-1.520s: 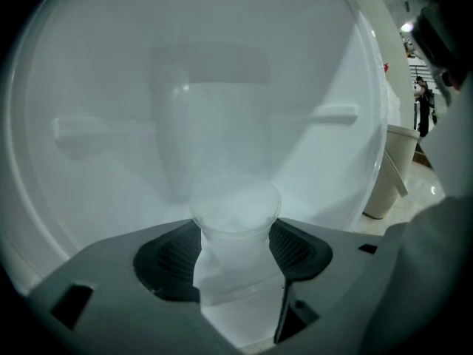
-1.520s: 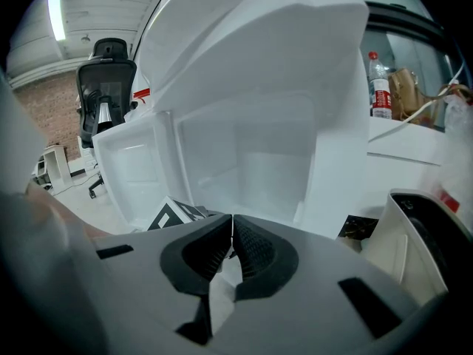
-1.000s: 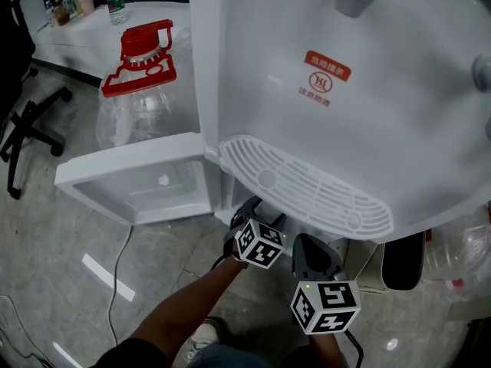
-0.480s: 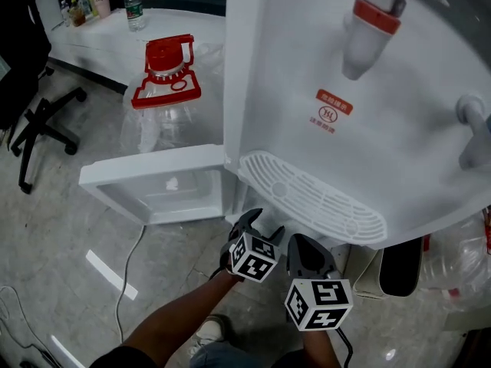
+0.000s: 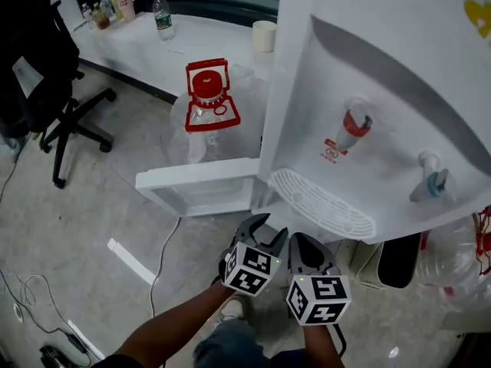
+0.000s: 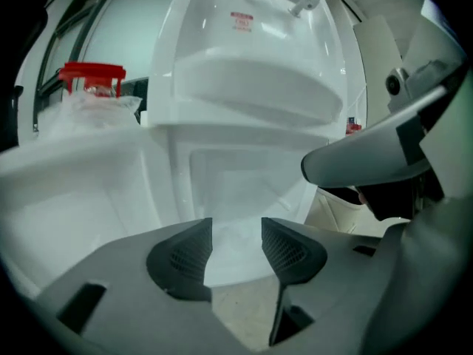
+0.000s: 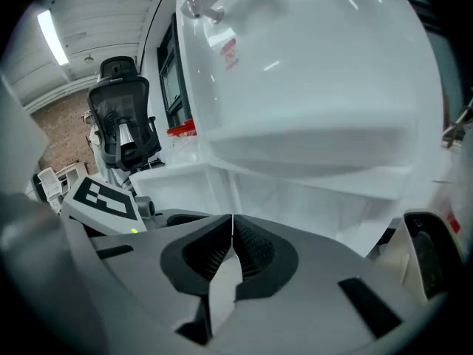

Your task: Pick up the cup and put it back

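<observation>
Grey marbled floor [image 5: 69, 228] stretches off left of the right gripper [image 5: 303, 240]; well ahead and left of it a black office chair [image 5: 38, 60] stands beside a long white table [image 5: 138, 48]. Brick wall [image 7: 63, 120] beyond the chair, strip light [image 7: 50, 35] glowing high above.

From here I count one water dispenser [image 5: 368, 75] with two taps: one red tap [image 5: 354, 126], one blue tap [image 5: 434, 184]. There is one red-capped jug [image 5: 207, 110] and one office chair [image 5: 57, 83]. On the desk [image 5: 199, 44] stand one cup [image 5: 264, 35] and one clear water bottle [image 5: 161, 15].
</observation>
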`<state>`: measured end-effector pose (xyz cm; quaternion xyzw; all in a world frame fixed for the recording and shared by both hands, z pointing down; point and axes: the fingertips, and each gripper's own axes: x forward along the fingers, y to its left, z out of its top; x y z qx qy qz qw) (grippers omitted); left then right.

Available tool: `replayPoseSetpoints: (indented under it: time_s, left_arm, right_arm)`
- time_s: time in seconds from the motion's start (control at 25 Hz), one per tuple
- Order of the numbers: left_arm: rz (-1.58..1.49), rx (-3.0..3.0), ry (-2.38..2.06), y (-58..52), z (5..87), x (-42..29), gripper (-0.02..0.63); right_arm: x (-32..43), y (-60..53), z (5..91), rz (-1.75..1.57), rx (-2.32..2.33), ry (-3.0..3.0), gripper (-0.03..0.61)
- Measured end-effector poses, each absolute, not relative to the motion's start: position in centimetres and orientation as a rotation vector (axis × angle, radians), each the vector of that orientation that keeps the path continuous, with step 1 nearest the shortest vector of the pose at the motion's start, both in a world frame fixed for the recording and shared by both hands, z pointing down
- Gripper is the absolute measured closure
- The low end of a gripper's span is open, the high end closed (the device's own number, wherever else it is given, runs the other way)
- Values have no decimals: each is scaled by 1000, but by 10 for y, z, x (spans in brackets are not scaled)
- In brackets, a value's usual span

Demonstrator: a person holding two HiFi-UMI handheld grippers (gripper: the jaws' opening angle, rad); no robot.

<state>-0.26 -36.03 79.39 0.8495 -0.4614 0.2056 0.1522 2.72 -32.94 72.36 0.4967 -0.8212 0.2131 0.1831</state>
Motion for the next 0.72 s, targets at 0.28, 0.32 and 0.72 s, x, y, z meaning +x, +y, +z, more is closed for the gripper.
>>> replayPoseSetpoints:
  time_s: [0.28, 0.32, 0.72]
  left_arm:
    - [611, 2434, -1358, -318, 659, -23, 457]
    - [617, 2441, -1361, -310, 638, -24, 466]
    - [558, 2472, -1436, -233, 409, -27, 541]
  right_arm:
    - [14, -292, 617, 653, 1352, -2310, 557]
    - [13, -287, 600, 659, 1346, -2312, 557]
    - [12, -228, 386, 615, 1376, -2381, 557]
